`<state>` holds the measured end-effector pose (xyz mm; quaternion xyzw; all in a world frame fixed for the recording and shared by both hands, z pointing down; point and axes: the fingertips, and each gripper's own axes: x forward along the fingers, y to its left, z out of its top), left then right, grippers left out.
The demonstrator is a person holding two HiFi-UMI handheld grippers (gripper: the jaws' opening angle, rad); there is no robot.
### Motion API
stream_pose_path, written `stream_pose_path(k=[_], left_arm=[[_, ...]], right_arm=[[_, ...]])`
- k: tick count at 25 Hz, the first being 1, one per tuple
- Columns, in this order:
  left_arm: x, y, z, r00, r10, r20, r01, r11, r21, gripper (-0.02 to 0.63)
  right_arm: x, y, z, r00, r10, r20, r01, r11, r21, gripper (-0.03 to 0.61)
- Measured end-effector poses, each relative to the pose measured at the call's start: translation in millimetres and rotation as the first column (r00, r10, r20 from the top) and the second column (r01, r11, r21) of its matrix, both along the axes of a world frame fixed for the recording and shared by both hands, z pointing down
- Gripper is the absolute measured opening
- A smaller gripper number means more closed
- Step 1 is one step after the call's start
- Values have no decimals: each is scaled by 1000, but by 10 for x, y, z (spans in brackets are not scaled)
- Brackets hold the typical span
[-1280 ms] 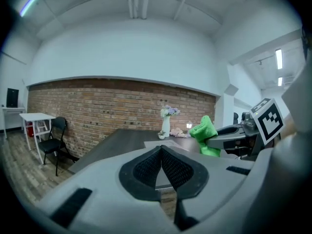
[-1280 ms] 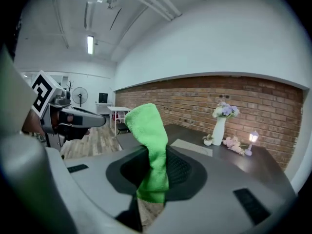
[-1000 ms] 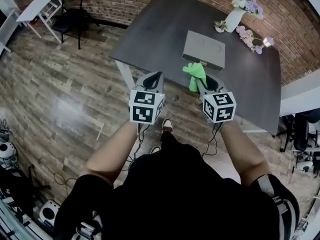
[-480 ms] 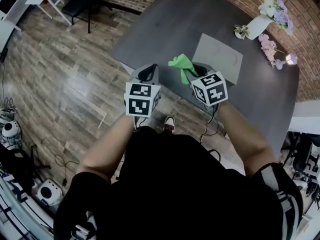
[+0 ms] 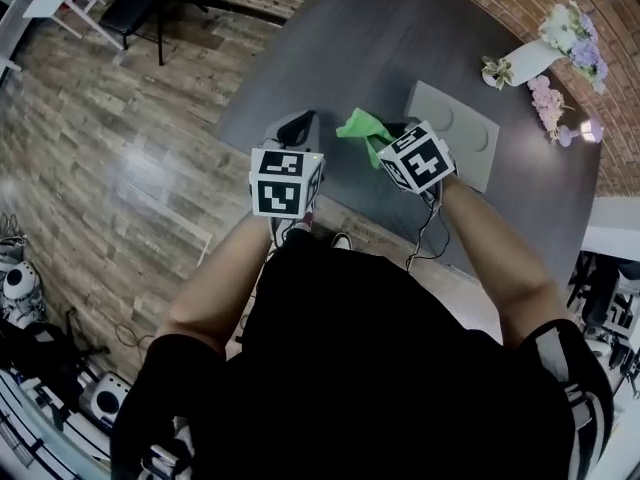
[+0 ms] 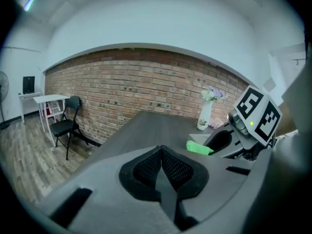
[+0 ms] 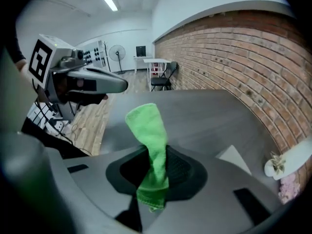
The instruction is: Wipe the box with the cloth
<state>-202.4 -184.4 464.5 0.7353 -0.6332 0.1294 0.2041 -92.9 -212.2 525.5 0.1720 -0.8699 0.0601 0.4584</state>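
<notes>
We hold both forearms stretched forward and close together over the near edge of the table (image 5: 330,58), elbows bent. The left forearm (image 5: 225,278) reaches toward 12 o'clock and the right forearm (image 5: 490,258) angles in toward 11 o'clock.

The left gripper (image 6: 161,152) points across the tabletop with its two black, mesh-textured pads pressed together and nothing between them. The right gripper (image 7: 155,162) sits just beside it at 3 o'clock and pinches the cloth (image 7: 146,126) between its ribbed black pads. A short tail hangs below the jaws, and a rumpled, twisted fold stands up beyond them.

The cloth is bright green, soft and nubby like microfibre. In the head view it shows at 10 o'clock of the right gripper's marker cube (image 5: 417,158), over bare tabletop just off the 9 o'clock edge of the box (image 5: 462,133). The box is flat, rectangular, matte grey, and has a faint round impression on its lid. It lies on the table at 2 o'clock of that cube.

Both grippers are smooth grey plastic. The left gripper's cube (image 5: 285,181) is white with black square markers. The table is a dark, matte, faintly grained slab. At 1 o'clock of the box stands a slim white vase (image 5: 530,60) with pale flowers. The floor (image 5: 120,168) is worn wood plank, and the wall (image 6: 146,87) behind is rough red brick.
</notes>
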Motion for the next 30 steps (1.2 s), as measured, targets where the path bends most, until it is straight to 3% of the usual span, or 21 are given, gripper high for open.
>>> stream_pose_path(k=[6, 10, 12, 17, 20, 30], left_arm=[[-241, -625, -128, 995, 105, -2, -104, 994, 26, 9], [-189, -742, -3, 978, 206, 35, -205, 979, -10, 9], [-110, -771, 109, 975, 220, 15, -219, 975, -38, 9], [100, -765, 252, 975, 223, -9, -224, 972, -74, 9], [140, -701, 279, 976, 218, 23, -215, 972, -93, 9], [-9, -608, 276, 991, 101, 86, -88, 987, -137, 9]], right_arm=[[36, -235, 227, 984, -39, -176, 39, 999, -4, 81], [106, -355, 319, 980, 1, -200, -4, 1000, -16, 81], [140, -460, 352, 980, 2, -200, -6, 1000, -15, 81], [240, -843, 359, 974, 11, -225, -12, 1000, -5, 81], [250, -1117, 358, 977, 11, -215, -7, 1000, 18, 81], [315, -2121, 293, 982, 114, -153, -106, 993, 56, 81]])
